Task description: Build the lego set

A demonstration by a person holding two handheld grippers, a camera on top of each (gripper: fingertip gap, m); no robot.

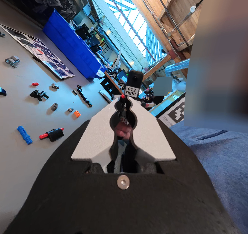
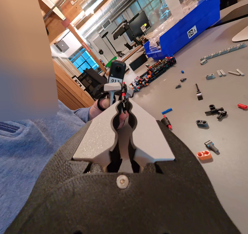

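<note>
Grey fingers of the right gripper [image 2: 122, 104] pinch the near end of a thin black lego rod assembly [image 2: 123, 95], whose cross-shaped axle tip faces the lens. It is a short chain of black connectors with red pins showing at the joints and at the far end. Facing it, the left gripper [image 2: 118, 88] clamps the same assembly farther along, so the piece hangs in the air between both tools, above the grey table [image 2: 187, 167]. From the left wrist view, the left gripper [image 1: 122, 101] has its fingers nearly together around the dark rod, a red tip [image 1: 122, 96] poking out. Loose parts lie scattered on the table: an orange beam [image 2: 204, 155], a black cross-shaped connector group [image 2: 216, 112], a long multicoloured built section [image 2: 154, 73] near the blue bin [image 2: 181, 36].
</note>
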